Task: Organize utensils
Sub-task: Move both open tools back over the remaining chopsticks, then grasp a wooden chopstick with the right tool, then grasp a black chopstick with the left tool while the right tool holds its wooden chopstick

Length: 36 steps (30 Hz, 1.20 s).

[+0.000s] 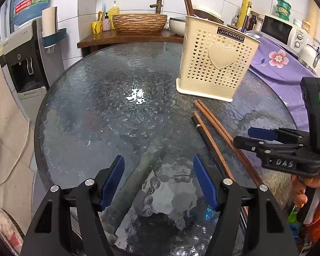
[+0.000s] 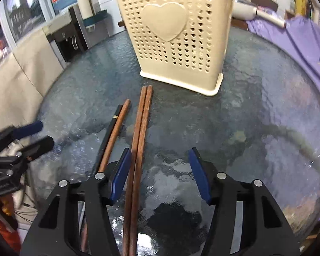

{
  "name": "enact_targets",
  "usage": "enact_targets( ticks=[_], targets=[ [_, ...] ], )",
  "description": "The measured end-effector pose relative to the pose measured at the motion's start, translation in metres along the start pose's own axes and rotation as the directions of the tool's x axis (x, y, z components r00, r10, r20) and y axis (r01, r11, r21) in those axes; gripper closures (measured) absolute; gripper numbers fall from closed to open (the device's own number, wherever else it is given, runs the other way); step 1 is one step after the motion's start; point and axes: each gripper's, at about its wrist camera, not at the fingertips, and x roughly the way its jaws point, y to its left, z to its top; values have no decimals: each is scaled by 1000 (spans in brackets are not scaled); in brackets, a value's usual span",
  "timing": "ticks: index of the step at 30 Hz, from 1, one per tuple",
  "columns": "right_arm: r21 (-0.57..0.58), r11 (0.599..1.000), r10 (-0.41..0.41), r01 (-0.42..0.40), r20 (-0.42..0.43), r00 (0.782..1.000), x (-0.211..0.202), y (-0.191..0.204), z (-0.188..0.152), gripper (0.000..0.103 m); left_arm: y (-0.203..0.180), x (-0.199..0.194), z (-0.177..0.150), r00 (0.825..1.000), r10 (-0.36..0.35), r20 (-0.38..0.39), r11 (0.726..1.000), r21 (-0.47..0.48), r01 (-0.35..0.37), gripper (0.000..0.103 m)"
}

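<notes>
Both claws gape empty; two paired brown chopsticks (image 2: 141, 128) lie between the right claw's (image 2: 160, 175) pads.

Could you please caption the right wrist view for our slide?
Open right gripper straddles a pair of brown chopsticks lying on the glass table before the cream utensil holder.

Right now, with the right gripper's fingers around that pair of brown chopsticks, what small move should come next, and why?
Probably close the right gripper on the pair of brown chopsticks. The pair lies between its open fingers, beside the left pad, with a clear gap to the other. The cream holder stands upright just beyond their tips, so lifting can follow.
</notes>
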Motion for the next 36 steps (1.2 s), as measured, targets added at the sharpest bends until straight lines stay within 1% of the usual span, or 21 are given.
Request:
enact_targets(
  ticks=[2,4,8,9,11,14,16,19,24,26,29,36],
  targets=[
    [-17,1000,-18,18,-6,1000,2,1,2,47,0,1,1,1000,-4,0,1000,-4,4,38],
    [-64,995,-78,77,-4,997,4,9,2,47,-2,1,1,1000,-6,1,1000,-5,6,38],
    [-129,981,-144,142,-1,990,12,22,4,48,-5,0,1,1000,-4,2,1000,5,4,38],
    [-139,979,-153,152,3,988,13,23,6,50,-6,-1,1,1000,-2,1,1000,8,2,38],
    [-134,981,-144,142,-3,990,17,25,10,52,-7,0,0,1000,0,-1,1000,11,0,38],
    [-134,980,-148,146,-4,989,21,24,19,63,-10,2,-2,1000,0,-13,1000,22,0,38],
    [-131,979,-156,154,-9,988,20,18,21,76,-13,2,-3,1000,-1,-18,1000,27,2,38],
    [-126,978,-170,167,-13,985,13,2,18,81,-16,3,-3,1000,-12,-23,999,35,13,38],
    [-88,981,-177,175,-14,984,-1,-20,7,85,-32,10,1,998,-46,-31,997,54,48,38],
    [-88,980,-178,176,-12,984,-3,-22,3,85,-41,15,3,997,-60,-39,996,67,63,40],
    [-83,981,-177,176,-6,984,-4,-22,2,85,-52,22,3,995,-89,-55,993,73,92,41],
    [-75,982,-174,174,-1,985,-2,-20,2,85,-63,39,2,995,-52,-87,992,107,61,44]
  ],
)
